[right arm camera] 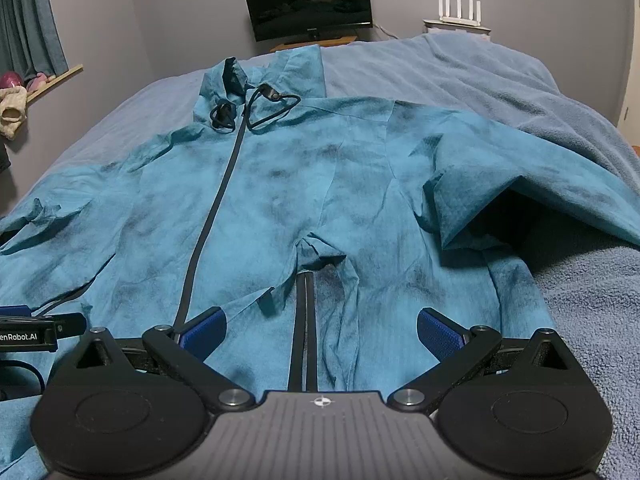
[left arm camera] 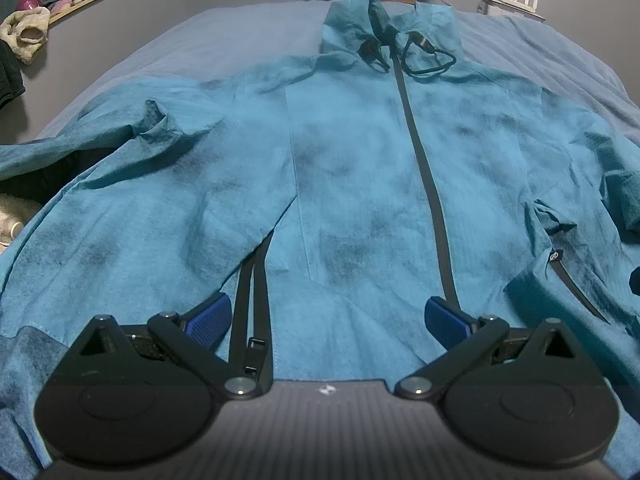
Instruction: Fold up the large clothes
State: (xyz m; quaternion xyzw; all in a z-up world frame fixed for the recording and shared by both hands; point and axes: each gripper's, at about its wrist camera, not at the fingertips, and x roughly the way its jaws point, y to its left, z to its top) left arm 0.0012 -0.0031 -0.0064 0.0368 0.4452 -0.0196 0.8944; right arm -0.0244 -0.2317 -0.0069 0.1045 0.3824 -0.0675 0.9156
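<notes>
Here, the teal jacket (left arm camera: 352,168) lay face up across the bed (left arm camera: 248,36), its hood (left arm camera: 384,20) toward the far wall and its hem nearest me. Its dark front zipper (left arm camera: 420,152) ran from collar to hem, and the black drawcord (left arm camera: 428,60) lay looped at the neck. On my left the sleeve (left arm camera: 80,152) spread out toward the bed's side edge; on my right the other sleeve (right arm camera: 540,184) lay partly lifted over a rumpled blue blanket (right arm camera: 520,92). Bare sheet showed beyond the hood and along both shoulders, so there was open room at the far end of the bed. Past the bed stood a dark monitor (right arm camera: 310,4) against the grey wall, a white router (right arm camera: 458,16) on a ledge to its right, and a curtain (right arm camera: 28,28) by a wooden sill on the left. My left tongs (left arm camera: 326,320) hovered low over the hem, fingers spread wide on either side of a pocket zipper (left arm camera: 252,300) and the front zipper, pinching nothing. My right tongs (right arm camera: 320,330) were likewise spread wide over the hem to the right of the front zipper, straddling the other pocket zipper (right arm camera: 304,320), holding nothing. Both pointed along the jacket toward the hood.
</notes>
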